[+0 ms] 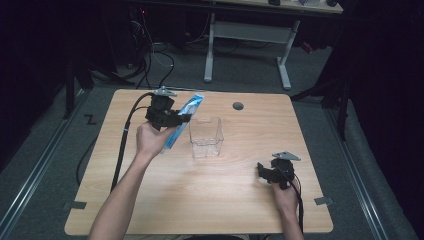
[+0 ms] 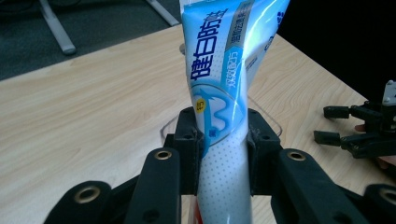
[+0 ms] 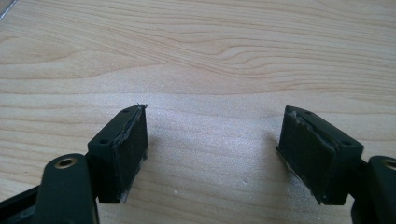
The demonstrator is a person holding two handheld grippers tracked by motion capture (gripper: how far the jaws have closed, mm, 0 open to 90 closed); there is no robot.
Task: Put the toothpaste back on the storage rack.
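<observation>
A round grommet hole (image 1: 238, 106) sits near the wooden table's (image 1: 200, 200) far edge.

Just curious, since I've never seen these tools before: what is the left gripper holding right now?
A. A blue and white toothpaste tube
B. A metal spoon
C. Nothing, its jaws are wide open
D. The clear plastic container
A: in the left gripper view the left gripper has both jaws pressed on the blue and white toothpaste tube, held above the table beside the clear plastic container.

Toothpaste tube (image 2: 224, 93) ends beyond frame edges, cap unseen
</observation>
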